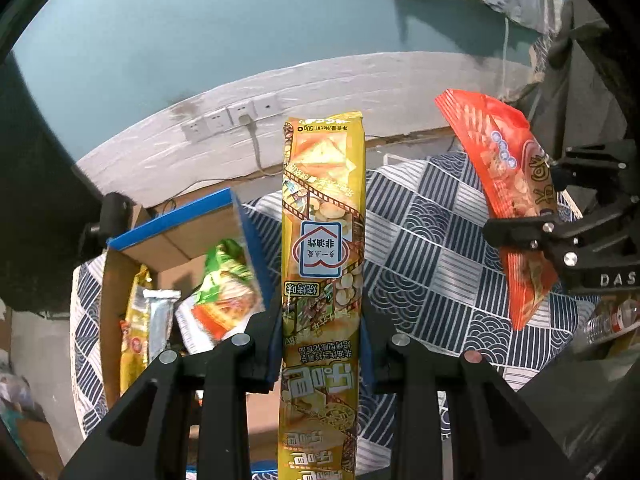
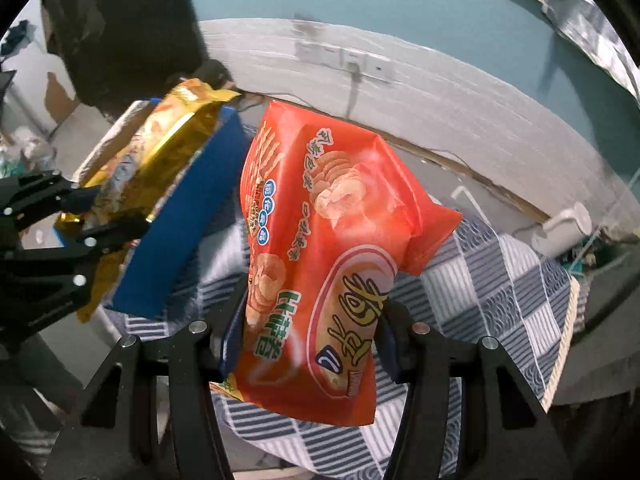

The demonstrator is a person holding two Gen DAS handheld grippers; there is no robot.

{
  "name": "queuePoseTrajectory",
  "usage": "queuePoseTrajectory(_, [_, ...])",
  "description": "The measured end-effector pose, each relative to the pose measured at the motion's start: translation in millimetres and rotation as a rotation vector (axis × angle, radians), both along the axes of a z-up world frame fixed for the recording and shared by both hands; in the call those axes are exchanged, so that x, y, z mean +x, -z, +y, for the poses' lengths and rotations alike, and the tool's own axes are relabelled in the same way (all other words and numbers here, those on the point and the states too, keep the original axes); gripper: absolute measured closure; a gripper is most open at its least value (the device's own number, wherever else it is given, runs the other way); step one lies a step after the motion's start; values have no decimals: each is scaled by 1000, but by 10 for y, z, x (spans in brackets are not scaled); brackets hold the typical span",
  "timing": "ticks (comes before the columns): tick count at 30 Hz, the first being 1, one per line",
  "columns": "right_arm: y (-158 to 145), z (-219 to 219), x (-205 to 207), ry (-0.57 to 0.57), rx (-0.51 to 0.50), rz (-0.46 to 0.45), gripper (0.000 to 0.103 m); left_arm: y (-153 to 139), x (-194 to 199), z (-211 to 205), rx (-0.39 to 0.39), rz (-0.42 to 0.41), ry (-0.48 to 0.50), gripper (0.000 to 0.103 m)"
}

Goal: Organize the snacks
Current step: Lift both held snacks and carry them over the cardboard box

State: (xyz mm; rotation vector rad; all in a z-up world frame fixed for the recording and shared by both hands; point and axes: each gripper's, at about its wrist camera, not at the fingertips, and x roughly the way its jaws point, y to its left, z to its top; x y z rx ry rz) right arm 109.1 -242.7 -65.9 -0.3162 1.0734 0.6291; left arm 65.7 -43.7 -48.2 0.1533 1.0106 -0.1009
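You're carrying two packets at once, both clear of the patterned blue-and-white checked cloth (image 1: 432, 240) below. Your left gripper (image 1: 322, 344) is clamped tight on the long, narrow yellow foil snack packet (image 1: 324, 216), and that packet is standing lengthwise along the fingers, its long axis running straight out ahead of you. Your right gripper (image 2: 308, 340) is pinching the puffy orange-red plastic crisp bag (image 2: 320, 248) near its lower end, jaws partly closed around it, with the bag leaning up and away.

Now the relation that matters: the open cardboard box with the blue rim (image 1: 172, 216) is sitting to the left of and beyond your left gripper, already holding a green bag (image 1: 226, 280) and a couple of upright packets. From the right wrist view the box's blue wall (image 2: 188, 216) is lying left of the orange bag, with the left gripper between. So your left hand looks nearer, and the yellow packet would likely be going in first, end-on.
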Motion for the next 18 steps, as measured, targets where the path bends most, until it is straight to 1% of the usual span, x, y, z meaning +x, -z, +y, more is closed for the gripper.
queuePoseTrajectory(5, [-32,277,8,-43,18,5,49,-47,25,295,-8,-23,-44,72])
queuePoseTrajectory(8, [-28,440,34,-64,23,9,49,-52,37,496,0,-40,-75,72])
queuePoseTrajectory(15, [21,887,121,-104,36,33,49,42,97,981,-21,-28,-159,72])
queuePoseTrajectory(18, [62,1067,139,-118,43,54,49,97,109,1163,5,-39,-194,72])
